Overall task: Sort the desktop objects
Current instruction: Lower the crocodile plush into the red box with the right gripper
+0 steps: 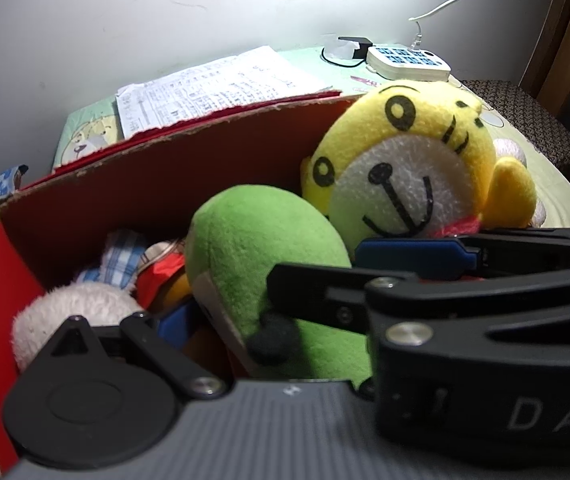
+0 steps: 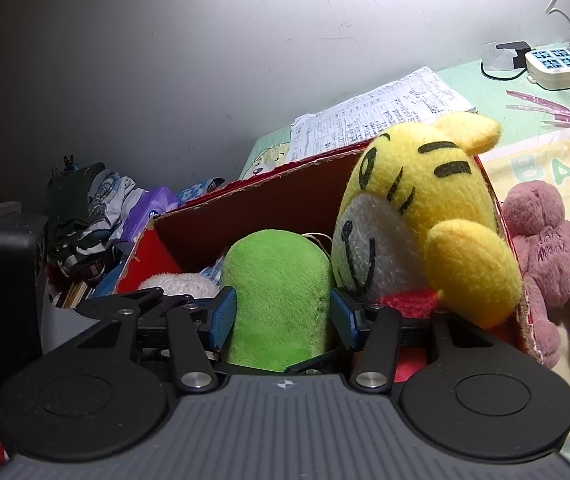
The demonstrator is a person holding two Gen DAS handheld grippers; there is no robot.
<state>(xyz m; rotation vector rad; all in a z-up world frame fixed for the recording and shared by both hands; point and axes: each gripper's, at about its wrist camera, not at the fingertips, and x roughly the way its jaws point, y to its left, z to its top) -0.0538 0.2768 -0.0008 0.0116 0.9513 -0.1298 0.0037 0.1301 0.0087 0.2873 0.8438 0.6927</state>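
A red cardboard box [image 1: 133, 184] [image 2: 269, 204] holds several plush toys. A green plush toy [image 1: 261, 248] [image 2: 281, 296] lies in its middle. My right gripper [image 2: 284, 317] has its blue pads [image 2: 225, 316] pressed on both sides of that toy. In the left wrist view the right gripper [image 1: 325, 266] crosses in from the right and hides one of my left fingers. My left gripper [image 1: 285, 320] stands wide open over the box, one blue pad [image 1: 175, 320] showing beside a white plush [image 1: 73, 312]. A yellow tiger plush [image 1: 413, 168] [image 2: 425, 220] leans on the box's right end.
A pink plush bear [image 2: 557, 256] lies on the patterned tablecloth right of the box. Handwritten papers [image 1: 221, 88] [image 2: 377, 116] sit behind it. A white power strip [image 1: 407, 62] [image 2: 565, 64] with a cable is at the far right. Clothes and a purple pack [image 2: 153, 212] pile up at the left.
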